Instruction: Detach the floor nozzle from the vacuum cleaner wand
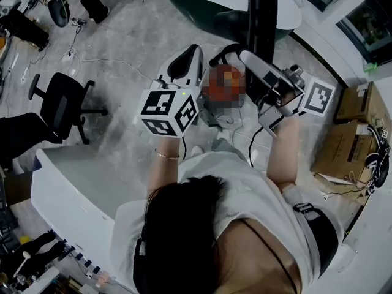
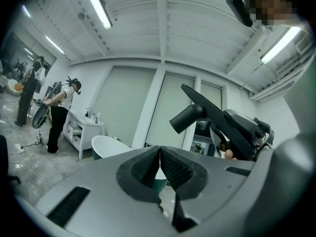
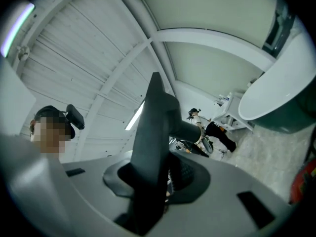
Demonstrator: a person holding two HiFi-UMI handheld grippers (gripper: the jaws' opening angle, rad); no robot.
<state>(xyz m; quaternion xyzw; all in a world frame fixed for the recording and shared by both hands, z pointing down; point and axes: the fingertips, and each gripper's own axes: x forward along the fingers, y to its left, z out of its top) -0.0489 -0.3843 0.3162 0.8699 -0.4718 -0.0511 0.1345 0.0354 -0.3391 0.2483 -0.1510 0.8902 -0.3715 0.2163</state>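
Floor nozzle [image 3: 154,127]: one, black.
Left gripper [image 2: 159,159]: one, jaws clenched together, empty.
Right gripper [image 3: 165,174]: one, jaws grasped the floor nozzle.

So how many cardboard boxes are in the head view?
2. One cardboard box at the right edge, a second cardboard box just below it; more may be hidden.

- Two grippers: left gripper [image 2: 159,168], right gripper [image 3: 170,174].
- One black floor nozzle [image 3: 153,147].
- One office chair [image 1: 61,103].
- Two cardboard boxes [image 1: 358,103].
- One white bathtub [image 2: 106,145].
- Two people [image 2: 59,115] standing, left of the frame.
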